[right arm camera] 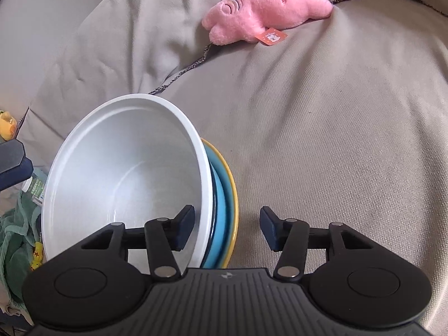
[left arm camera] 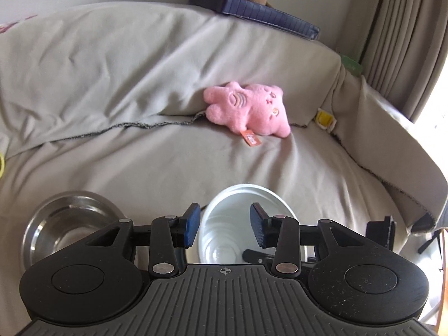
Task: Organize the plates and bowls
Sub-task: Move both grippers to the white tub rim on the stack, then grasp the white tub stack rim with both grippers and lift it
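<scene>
The left gripper (left arm camera: pixel 225 225) hangs above a white bowl (left arm camera: pixel 224 224), its blue pads (left arm camera: pixel 192 225) spread apart with nothing pressed between them; the bowl's hollow shows through the gap, below and just ahead of the fingertips. To the left of that gripper, close by, sits a steel bowl (left arm camera: pixel 70 224), apart from the white one. Well ahead of it a pink plush (left arm camera: pixel 247 109) lies on the grey sheet (left arm camera: pixel 112 84), and further off a dark blue book (left arm camera: pixel 252 11) rests on the sofa back. The right gripper (right arm camera: pixel 226 228) also stands open and holds nothing: its left pad (right arm camera: pixel 184 228) sits inside the white bowl (right arm camera: pixel 126 173), over the near wall, while the right pad is out over bare sheet (right arm camera: pixel 336 140). Whether the left pad touches the bowl I cannot tell. That bowl is tilted, leaning against a blue plate (right arm camera: pixel 221 218) and a yellow plate (right arm camera: pixel 234 196) stacked behind it, between the two pads. The plush (right arm camera: pixel 263 8) lies far ahead.
</scene>
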A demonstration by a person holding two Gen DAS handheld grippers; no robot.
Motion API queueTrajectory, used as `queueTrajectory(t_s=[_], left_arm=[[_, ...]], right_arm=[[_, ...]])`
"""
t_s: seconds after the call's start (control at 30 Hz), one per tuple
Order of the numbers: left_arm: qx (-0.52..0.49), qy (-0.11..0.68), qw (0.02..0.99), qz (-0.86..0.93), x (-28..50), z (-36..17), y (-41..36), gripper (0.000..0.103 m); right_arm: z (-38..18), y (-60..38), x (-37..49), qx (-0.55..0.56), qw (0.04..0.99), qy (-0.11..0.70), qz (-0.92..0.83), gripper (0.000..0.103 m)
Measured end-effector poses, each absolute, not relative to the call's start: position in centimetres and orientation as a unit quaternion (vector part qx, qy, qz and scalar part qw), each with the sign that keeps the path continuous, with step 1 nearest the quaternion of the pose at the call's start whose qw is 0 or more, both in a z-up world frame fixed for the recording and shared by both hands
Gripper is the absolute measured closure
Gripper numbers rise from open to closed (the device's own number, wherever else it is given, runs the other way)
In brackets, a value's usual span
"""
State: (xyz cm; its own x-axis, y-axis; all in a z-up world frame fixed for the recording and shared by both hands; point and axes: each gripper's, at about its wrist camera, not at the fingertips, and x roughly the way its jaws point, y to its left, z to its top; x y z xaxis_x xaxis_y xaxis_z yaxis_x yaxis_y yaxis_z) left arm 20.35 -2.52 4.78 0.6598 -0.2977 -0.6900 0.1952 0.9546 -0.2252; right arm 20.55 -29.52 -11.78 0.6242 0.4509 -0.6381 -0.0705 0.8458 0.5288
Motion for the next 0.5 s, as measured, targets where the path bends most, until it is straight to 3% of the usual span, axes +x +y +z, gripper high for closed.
queueTrajectory(t_s=[0.13,0.23,0.5], left_arm=[[-0.038,0.407,0.903,-0.135,20.7,3.4,-3.4,0.062],[-0.030,0.415,0.902,-0.118,21.0,2.1,-3.1,0.082],[-0.008,0.392,0.912,-0.123,18.1,1.4,-3.6,0.084]], right_arm=[[-11.6,-29.2,20.4,0.226,0.871,0.409,0.152,0.055],[-11.3,-29.5,20.3,0.219,0.873,0.404,0.161,0.056],[-11.8,-30.5,20.7,0.208,0.865,0.426,0.163,0.056]])
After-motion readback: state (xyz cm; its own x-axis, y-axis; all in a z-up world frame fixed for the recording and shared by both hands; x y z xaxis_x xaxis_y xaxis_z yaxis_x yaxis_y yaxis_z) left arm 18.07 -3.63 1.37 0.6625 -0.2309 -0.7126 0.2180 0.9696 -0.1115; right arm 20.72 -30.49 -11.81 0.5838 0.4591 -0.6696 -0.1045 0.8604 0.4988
